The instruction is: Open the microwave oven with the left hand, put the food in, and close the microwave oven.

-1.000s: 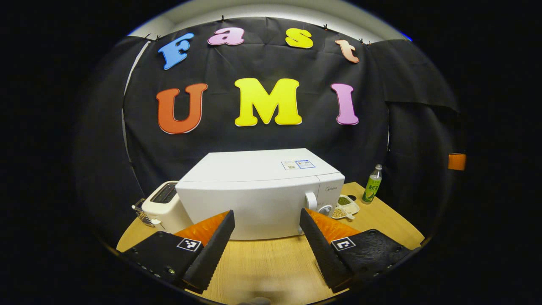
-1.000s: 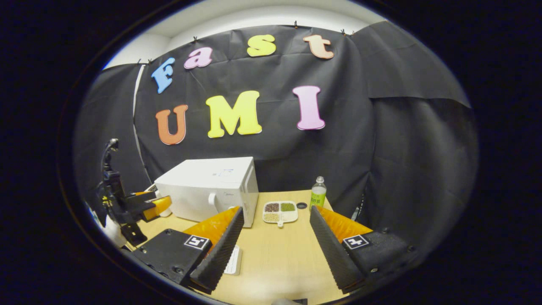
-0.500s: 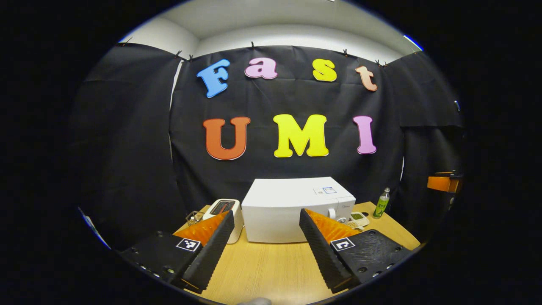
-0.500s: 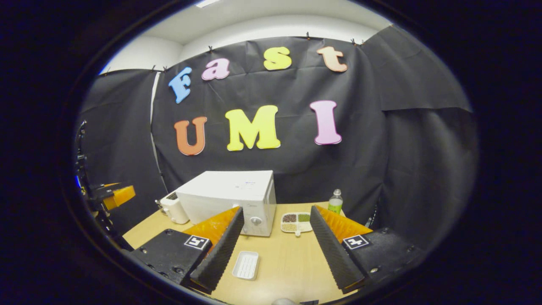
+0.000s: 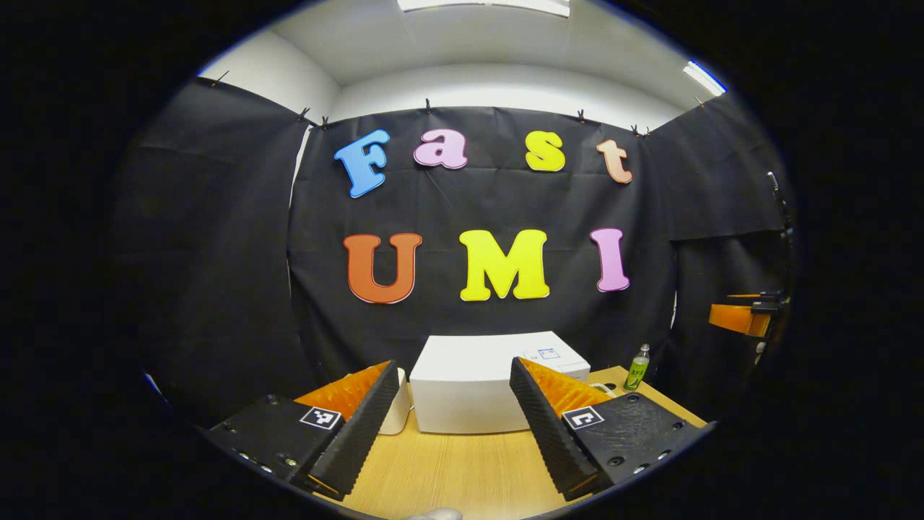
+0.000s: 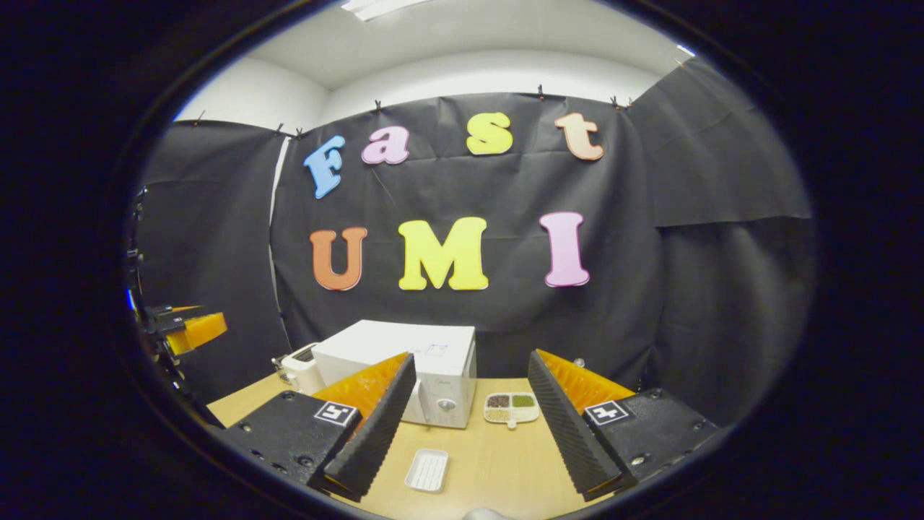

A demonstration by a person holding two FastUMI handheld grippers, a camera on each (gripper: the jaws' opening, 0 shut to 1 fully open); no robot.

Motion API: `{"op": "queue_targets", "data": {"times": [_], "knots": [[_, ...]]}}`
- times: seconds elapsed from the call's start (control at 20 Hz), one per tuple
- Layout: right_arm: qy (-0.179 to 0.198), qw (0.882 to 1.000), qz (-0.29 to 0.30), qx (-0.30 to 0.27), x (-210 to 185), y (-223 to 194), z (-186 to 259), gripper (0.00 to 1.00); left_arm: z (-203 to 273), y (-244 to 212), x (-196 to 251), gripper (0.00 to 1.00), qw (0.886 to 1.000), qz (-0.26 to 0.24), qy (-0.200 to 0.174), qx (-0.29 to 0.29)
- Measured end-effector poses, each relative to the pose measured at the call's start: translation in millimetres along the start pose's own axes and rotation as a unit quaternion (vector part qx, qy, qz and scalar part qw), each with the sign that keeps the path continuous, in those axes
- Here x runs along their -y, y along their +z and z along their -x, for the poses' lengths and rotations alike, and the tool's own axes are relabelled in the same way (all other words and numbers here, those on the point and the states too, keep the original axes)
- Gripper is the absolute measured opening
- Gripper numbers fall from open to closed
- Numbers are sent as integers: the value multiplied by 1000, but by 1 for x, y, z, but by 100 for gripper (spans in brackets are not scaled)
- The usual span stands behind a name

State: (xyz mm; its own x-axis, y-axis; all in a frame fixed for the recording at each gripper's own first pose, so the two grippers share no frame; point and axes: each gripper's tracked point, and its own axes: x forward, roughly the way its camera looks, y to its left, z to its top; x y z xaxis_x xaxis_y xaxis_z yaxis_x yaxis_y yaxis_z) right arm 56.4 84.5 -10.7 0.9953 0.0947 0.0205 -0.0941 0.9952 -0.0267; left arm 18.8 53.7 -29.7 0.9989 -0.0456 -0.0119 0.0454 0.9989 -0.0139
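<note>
in both views we look across a wooden tabletop (image 5: 462, 469) toward a white microwave oven (image 5: 469, 386) standing near the back, its door closed. in the left gripper view we see it from its broad side; in the right gripper view we see the microwave oven (image 6: 440, 361) turned so its door handle and a round knob face us. a white toaster (image 6: 299, 368) stands just beside the oven's far left side, largely hidden behind a finger in the left gripper view. the right gripper view shows a divided dish of grains (image 6: 511, 406) near the oven's front, and a small white ribbed tray (image 6: 426, 469) lying alone on the near tabletop. the left gripper view shows a green bottle (image 5: 637, 368) standing upright to the right of the oven. the left gripper (image 5: 451, 412) hangs above the tabletop with jaws wide apart and nothing between them. the right gripper (image 6: 469, 415) does likewise, jaws apart.
</note>
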Motion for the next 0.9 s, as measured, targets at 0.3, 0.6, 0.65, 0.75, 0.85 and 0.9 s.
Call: {"op": "queue_targets", "data": {"times": [0.3, 0.6, 0.65, 0.75, 0.85, 0.9], "knots": [[-15, 1000, -2, 13, 5, 13, 5, 100, -5, 13, 18, 95, 999, -3, -31, 8], [-34, 999, -3, 26, 10, 20, 14, 100, -9, 34, 28, 95, 998, 6, -56, 27], [-35, 999, -5, 26, 9, 21, 14, 100, -8, 36, 30, 95, 998, 4, -59, 31], [-38, 999, -7, 28, 9, 23, 17, 100, -8, 38, 28, 95, 998, -1, -58, 32], [-40, 999, -5, 29, 8, 25, 17, 99, -7, 37, 29, 95, 998, 4, -58, 30], [-40, 999, -5, 30, 7, 26, 19, 92, -6, 39, 29, 95, 998, 8, -60, 29]]}}
